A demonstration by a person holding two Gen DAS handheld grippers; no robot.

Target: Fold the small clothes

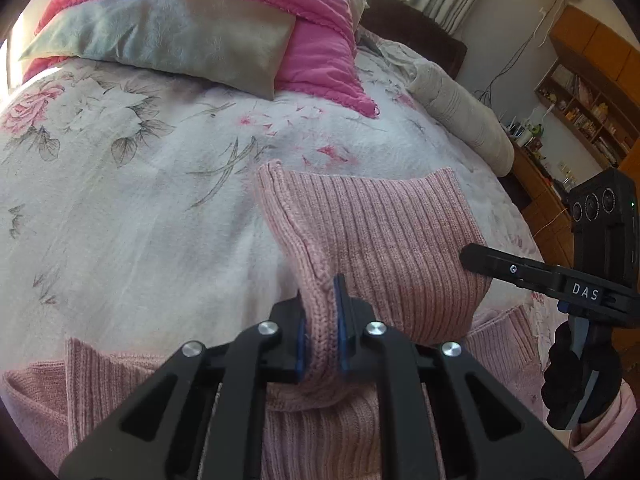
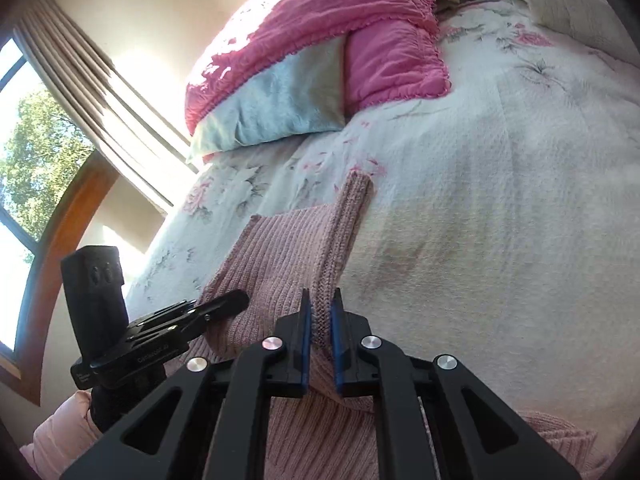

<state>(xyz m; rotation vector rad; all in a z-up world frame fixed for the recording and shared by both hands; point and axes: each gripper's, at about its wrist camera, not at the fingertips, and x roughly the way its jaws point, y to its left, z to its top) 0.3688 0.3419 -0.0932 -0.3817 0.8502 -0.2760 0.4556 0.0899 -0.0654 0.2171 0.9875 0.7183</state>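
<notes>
A pink ribbed knit sweater (image 1: 380, 240) lies on a floral bedspread (image 1: 140, 208), with part of it lifted and doubled over the rest. My left gripper (image 1: 323, 320) is shut on the sweater's left edge, which bunches between the blue pads. The right gripper (image 1: 472, 258) shows at the sweater's right side in this view, held by a gloved hand (image 1: 576, 380). In the right wrist view my right gripper (image 2: 320, 328) is shut on the sweater (image 2: 276, 264) along its right edge. The left gripper (image 2: 236, 300) appears there at the left, over the knit.
A grey pillow (image 1: 168, 36) and a bright pink quilt (image 1: 304, 4) lie at the head of the bed. A rolled cream blanket (image 1: 460, 112) lies along the right side. Wooden shelves (image 1: 588, 112) stand beyond it. A curtained window (image 2: 24, 152) is on the other side.
</notes>
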